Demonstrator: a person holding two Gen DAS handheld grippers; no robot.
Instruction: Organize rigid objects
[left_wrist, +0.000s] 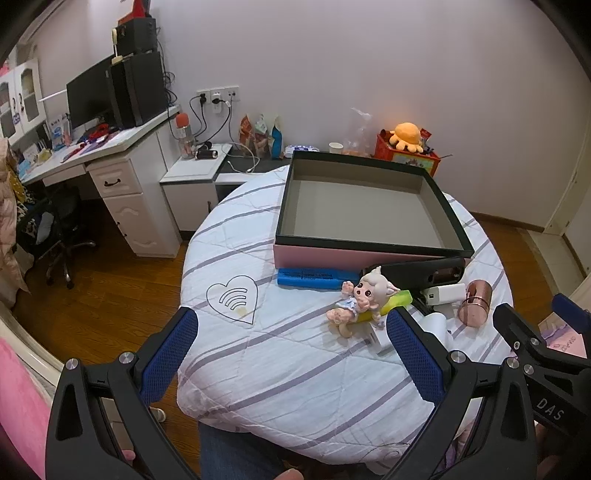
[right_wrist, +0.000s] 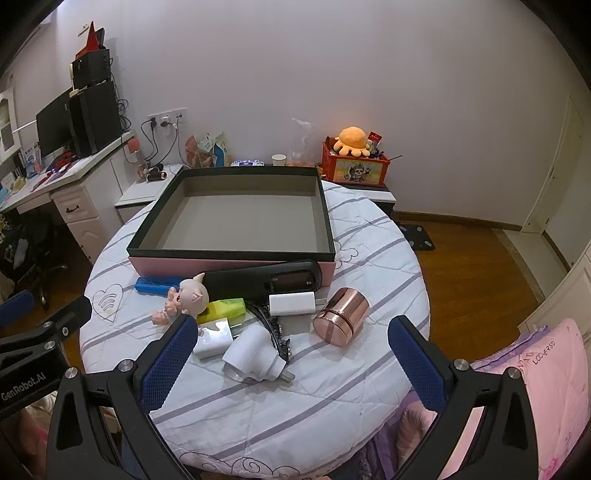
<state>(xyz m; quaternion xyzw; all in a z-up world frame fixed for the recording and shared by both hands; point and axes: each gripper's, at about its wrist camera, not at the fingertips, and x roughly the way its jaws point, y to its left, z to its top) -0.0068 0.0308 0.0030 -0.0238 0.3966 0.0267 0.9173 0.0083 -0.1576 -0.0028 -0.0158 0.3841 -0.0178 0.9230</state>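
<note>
Striped cloth covers the round table (right_wrist: 332, 387). Both claws, left gripper (left_wrist: 291, 354) and right gripper (right_wrist: 291, 362), are spread wide and hold nothing. Mid-frame lie the doll (right_wrist: 184, 299), white plugs (right_wrist: 255, 354) and copper tin (right_wrist: 341, 315). Behind them the box (right_wrist: 236, 251) has nothing inside, so no sorting looks done.

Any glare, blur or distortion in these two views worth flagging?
Left wrist: sharp, dark fisheye corners, box rim bowed. Right wrist: sharp too, highlights glinting on the copper canister, far wall curved; lighting soft and even in both.
</note>
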